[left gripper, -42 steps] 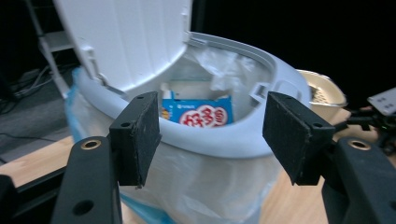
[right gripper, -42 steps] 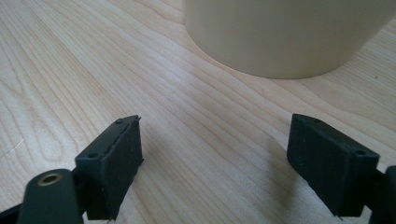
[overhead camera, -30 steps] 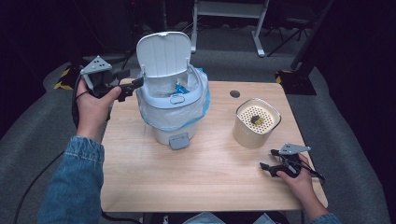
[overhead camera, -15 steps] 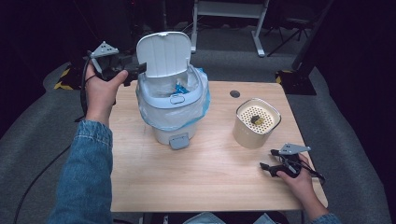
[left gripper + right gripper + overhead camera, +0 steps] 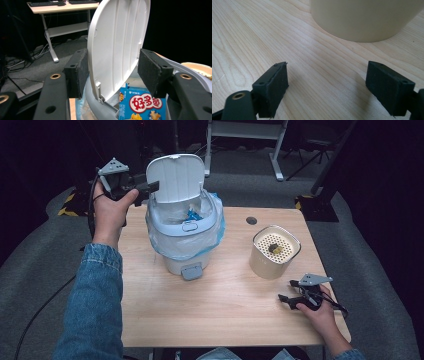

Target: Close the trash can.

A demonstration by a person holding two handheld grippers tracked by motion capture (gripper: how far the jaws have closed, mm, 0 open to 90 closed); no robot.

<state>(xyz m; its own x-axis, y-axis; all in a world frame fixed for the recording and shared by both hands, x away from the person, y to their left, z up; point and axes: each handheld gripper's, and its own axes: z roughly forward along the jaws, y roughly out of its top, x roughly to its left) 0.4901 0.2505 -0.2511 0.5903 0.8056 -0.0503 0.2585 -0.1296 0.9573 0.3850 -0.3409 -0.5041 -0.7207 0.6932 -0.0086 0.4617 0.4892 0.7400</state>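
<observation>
A small pale-blue pedal bin (image 5: 182, 251) with a plastic liner stands on the table's left half, its white lid (image 5: 176, 177) raised upright. Inside lies a blue snack box (image 5: 192, 214), also visible in the left gripper view (image 5: 142, 105). My left gripper (image 5: 148, 186) is at the lid's left edge. In its own view it (image 5: 112, 72) is open, and the lid (image 5: 120, 42) stands between the two pads. My right gripper (image 5: 286, 299) rests open on the table at front right. Its own view (image 5: 327, 85) has nothing between the pads.
A cream canister (image 5: 274, 252) with a perforated top and something small on it stands right of the bin; its wall (image 5: 367, 17) is just ahead of the right gripper. A dark round grommet (image 5: 251, 220) sits in the wooden table (image 5: 225, 325). An office desk (image 5: 62, 5) stands behind in the dark.
My left hand has moved away from me and to the right, bringing its jaws from beside the bin up around the raised lid's edge. The right gripper has stayed still.
</observation>
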